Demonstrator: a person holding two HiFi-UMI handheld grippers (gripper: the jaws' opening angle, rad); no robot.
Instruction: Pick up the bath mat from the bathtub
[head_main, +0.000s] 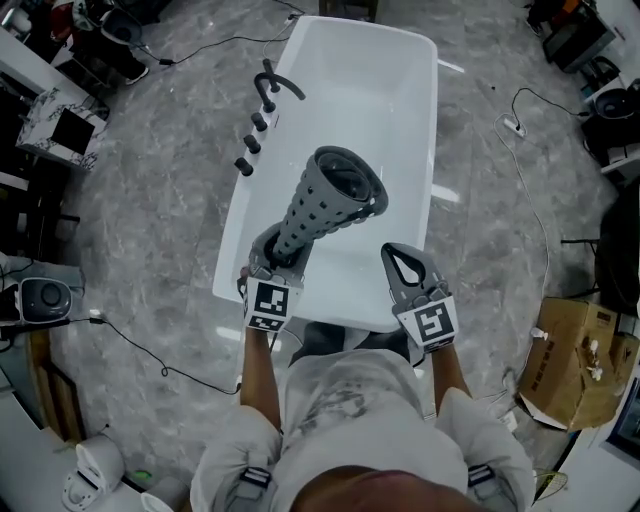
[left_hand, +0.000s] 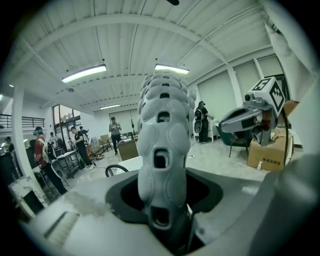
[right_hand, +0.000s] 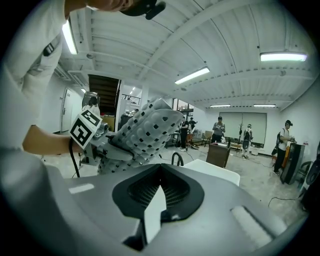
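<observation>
**A:** Grey rubber full of holes: is that the bath mat, rolled into a tube?

**B:** Yes. It is out of the bathtub, held in the air above the tub's near end. Its open mouth tilts up toward the tub's middle.

**A:** What is on the tub's left side?

**B:** A black faucet and a row of black knobs sit on the left rim. The left gripper is over the tub's near-left corner, jaws clamped on the lower end of the roll (in its own view the mat rises straight out from between them).

**A:** And the other one?

**B:** The right gripper hangs over the tub's near rim. It is just beside the roll and not touching it. Its jaws are pressed together at the tips, with nothing between them.

**A:** Anything beyond the tub?

**B:** A cardboard box stands on the floor, well off to the tub's right.
</observation>
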